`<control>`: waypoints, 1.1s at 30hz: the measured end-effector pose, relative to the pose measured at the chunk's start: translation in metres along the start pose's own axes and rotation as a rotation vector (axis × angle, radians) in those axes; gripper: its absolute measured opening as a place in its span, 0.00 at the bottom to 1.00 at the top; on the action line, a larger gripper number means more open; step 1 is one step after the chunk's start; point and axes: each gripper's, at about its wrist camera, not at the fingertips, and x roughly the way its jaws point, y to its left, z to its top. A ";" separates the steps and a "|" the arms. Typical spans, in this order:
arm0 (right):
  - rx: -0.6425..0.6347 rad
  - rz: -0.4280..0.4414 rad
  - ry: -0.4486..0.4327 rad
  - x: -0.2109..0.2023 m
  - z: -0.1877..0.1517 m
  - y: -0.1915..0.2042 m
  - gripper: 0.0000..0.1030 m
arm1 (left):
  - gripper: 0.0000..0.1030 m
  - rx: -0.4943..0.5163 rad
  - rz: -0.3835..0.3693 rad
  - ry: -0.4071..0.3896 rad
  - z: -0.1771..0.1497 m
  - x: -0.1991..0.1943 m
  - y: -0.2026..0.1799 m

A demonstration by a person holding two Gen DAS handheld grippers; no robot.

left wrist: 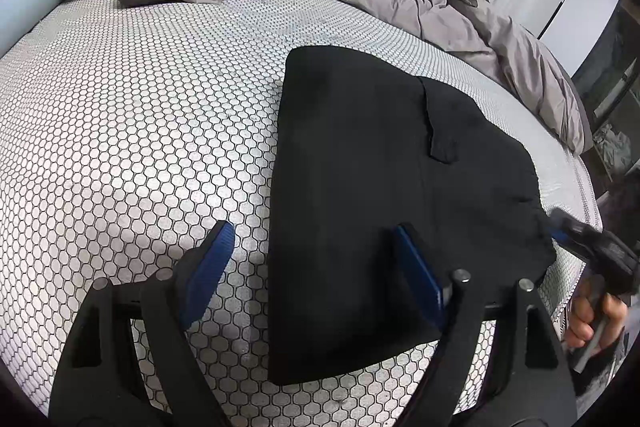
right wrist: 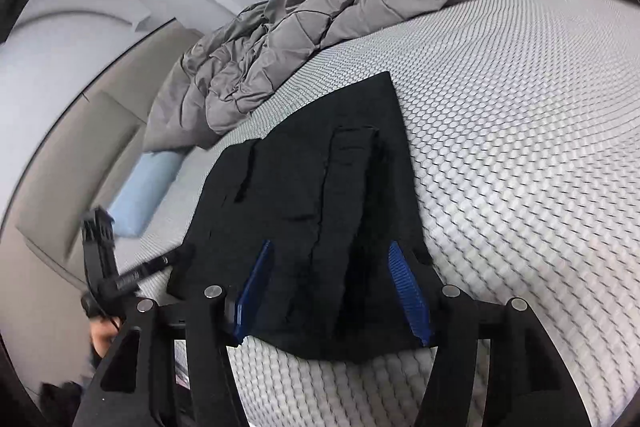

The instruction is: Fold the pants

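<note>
Currently we're late in the fold: the black fabric pants lie as a compact folded stack on the honeycomb-patterned white mattress. Left gripper hangs apart, empty. Right gripper straddles the near edge, pads apart, not clamping. Next we need a clean pinch or a final smoothing.

We cannot see how many layers the folded black fabric pants hold, since their dark cloth swallows most creases in both views. In the left wrist view the right tool shows only as a blurred black body at the picture's edge, with one fingertip at the pants' corner, and the hand gripping it is partly cut off. The crumpled grey quilted duvet runs out past the top edge. A pale blue oblong object beside the honeycomb-patterned white mattress is too blurred for us to identify.
</note>
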 end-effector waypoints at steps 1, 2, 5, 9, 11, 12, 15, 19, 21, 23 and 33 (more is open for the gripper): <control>-0.006 -0.031 0.013 0.012 0.003 -0.002 0.59 | 0.77 0.002 0.000 0.002 -0.001 0.001 -0.001; -0.006 -0.041 0.022 0.020 0.004 -0.002 0.59 | 0.77 0.005 -0.001 0.003 -0.002 0.001 -0.002; -0.004 -0.036 0.035 0.041 0.012 -0.002 0.36 | 0.77 0.004 -0.002 0.003 -0.002 0.001 -0.002; -0.059 0.006 -0.005 0.031 0.028 0.012 0.19 | 0.77 -0.005 0.000 -0.005 -0.003 0.000 -0.001; -0.119 -0.110 -0.003 0.029 0.028 0.019 0.23 | 0.77 -0.010 -0.002 -0.004 -0.004 0.000 0.001; -0.139 -0.184 0.028 0.034 0.026 0.018 0.36 | 0.77 -0.013 0.002 -0.005 -0.004 0.000 0.002; -0.146 -0.207 0.083 0.035 0.019 0.006 0.45 | 0.77 -0.024 0.015 -0.043 -0.002 -0.009 0.004; -0.148 -0.224 -0.009 -0.001 0.016 0.009 0.48 | 0.77 0.016 -0.015 -0.148 0.003 -0.031 -0.006; -0.238 -0.261 -0.043 -0.011 0.012 0.024 0.47 | 0.77 0.078 -0.032 -0.200 0.005 -0.037 -0.021; -0.322 -0.251 -0.060 -0.015 0.011 0.042 0.47 | 0.77 0.173 -0.061 -0.215 0.006 -0.036 -0.045; -0.620 -0.282 0.192 0.077 -0.024 0.088 0.47 | 0.46 0.601 -0.076 0.026 -0.040 0.029 -0.128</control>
